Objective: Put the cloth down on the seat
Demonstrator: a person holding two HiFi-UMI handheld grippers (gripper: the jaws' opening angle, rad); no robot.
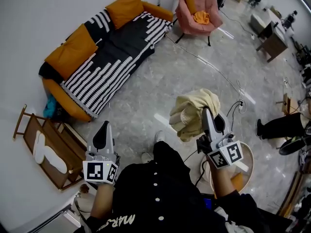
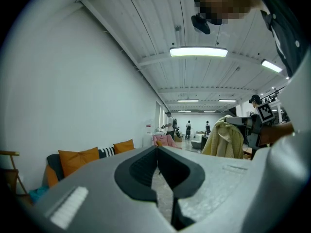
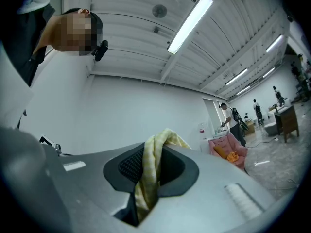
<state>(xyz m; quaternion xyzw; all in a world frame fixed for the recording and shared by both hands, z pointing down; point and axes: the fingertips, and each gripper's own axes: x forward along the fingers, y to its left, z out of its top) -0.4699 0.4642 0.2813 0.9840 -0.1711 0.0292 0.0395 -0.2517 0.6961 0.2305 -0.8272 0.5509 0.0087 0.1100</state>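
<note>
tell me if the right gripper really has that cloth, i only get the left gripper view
Observer: Yes, the right gripper is shut on the cloth, a yellow fold pinched between its pads.
Operator: is the sofa seat bare
Observer: No, a black-and-white striped throw covers the sofa seat.
Operator: and the pink chair
Observer: An orange item lies on the pink armchair seat.

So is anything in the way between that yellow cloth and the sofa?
Nothing visible does. The cloth, pinched in the right gripper, has only bare floor between it and the sofa, whose striped seat lies open.
</note>
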